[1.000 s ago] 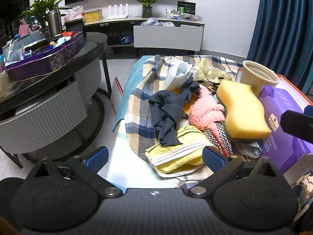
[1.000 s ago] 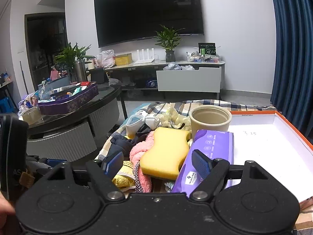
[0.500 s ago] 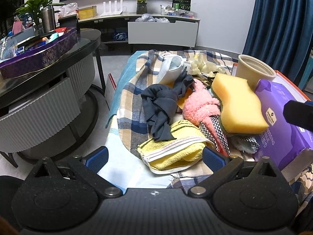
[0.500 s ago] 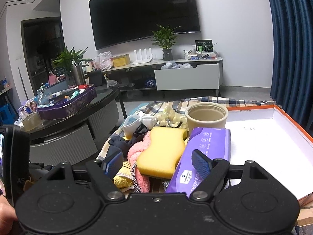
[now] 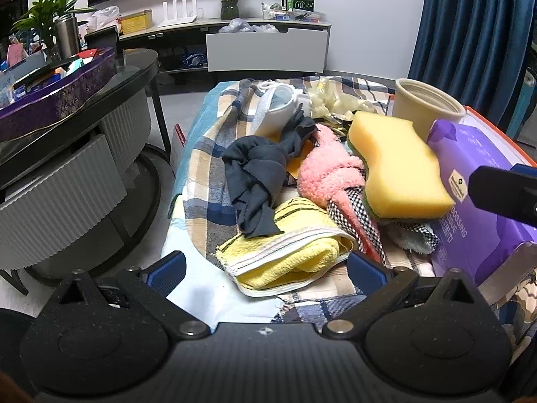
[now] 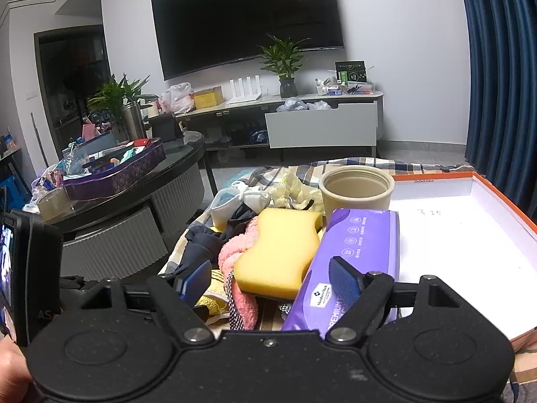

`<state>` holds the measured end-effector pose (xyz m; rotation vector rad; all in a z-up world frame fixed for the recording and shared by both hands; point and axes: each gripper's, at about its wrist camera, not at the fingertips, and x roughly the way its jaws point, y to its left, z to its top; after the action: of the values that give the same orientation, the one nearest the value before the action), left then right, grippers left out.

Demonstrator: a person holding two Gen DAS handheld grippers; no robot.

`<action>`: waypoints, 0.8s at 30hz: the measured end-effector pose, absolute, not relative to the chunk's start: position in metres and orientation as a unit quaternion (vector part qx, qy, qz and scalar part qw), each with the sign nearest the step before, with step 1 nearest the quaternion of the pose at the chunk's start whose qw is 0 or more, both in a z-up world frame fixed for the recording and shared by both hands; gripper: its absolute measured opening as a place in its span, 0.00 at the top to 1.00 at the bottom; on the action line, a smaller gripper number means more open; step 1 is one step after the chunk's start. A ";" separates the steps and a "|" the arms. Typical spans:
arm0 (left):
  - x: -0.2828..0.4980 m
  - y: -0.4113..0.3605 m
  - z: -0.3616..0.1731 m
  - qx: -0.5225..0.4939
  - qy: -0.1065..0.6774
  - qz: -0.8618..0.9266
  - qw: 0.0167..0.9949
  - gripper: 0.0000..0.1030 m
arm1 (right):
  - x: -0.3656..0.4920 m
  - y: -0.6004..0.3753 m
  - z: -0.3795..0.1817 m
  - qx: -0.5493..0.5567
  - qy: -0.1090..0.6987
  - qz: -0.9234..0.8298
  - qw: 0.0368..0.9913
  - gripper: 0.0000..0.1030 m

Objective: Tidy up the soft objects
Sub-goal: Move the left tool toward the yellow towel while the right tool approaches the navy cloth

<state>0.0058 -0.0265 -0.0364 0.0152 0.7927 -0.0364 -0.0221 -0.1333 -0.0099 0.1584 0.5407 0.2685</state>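
Note:
A heap of soft things lies on a plaid blanket (image 5: 208,168): a folded yellow towel (image 5: 292,252), a dark grey cloth (image 5: 255,181), a fluffy pink cloth (image 5: 325,174), a big yellow sponge (image 5: 396,168) (image 6: 278,252) and a white sock (image 5: 275,110). My left gripper (image 5: 265,268) hovers open just in front of the yellow towel, holding nothing. Open as well, my right gripper (image 6: 268,280) hangs over the sponge and the purple tissue pack (image 6: 355,262) (image 5: 480,208). Part of the right gripper shows as a black bar at the right edge of the left wrist view.
A beige cup (image 6: 355,191) stands behind the tissue pack. An orange-rimmed white box lid (image 6: 470,235) lies to the right. To the left is a round dark table (image 5: 84,127) carrying a purple tray (image 5: 57,97). A TV cabinet (image 6: 322,127) and blue curtains (image 6: 496,84) are behind.
The left gripper has moved closer to the pile, so the yellow towel now sits larger between its fingers. The right gripper has tilted up slightly. Both stayed open.

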 end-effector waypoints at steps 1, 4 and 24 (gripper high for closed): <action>0.006 -0.027 -0.037 0.009 0.386 -0.018 0.922 0.00 | -0.021 -0.133 -0.010 0.077 0.266 0.133 0.952 0.12; 0.007 -0.029 -0.038 0.013 0.386 -0.021 0.922 0.00 | -0.022 -0.131 -0.011 0.076 0.266 0.133 0.952 0.12; 0.020 -0.036 -0.050 0.040 0.376 -0.046 0.925 0.00 | -0.020 -0.131 -0.016 0.065 0.267 0.124 0.954 0.12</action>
<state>0.0205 -0.0360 -0.0501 0.0811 0.7722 -0.0939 -0.0201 -0.1309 -0.0158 0.1328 0.5416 0.2524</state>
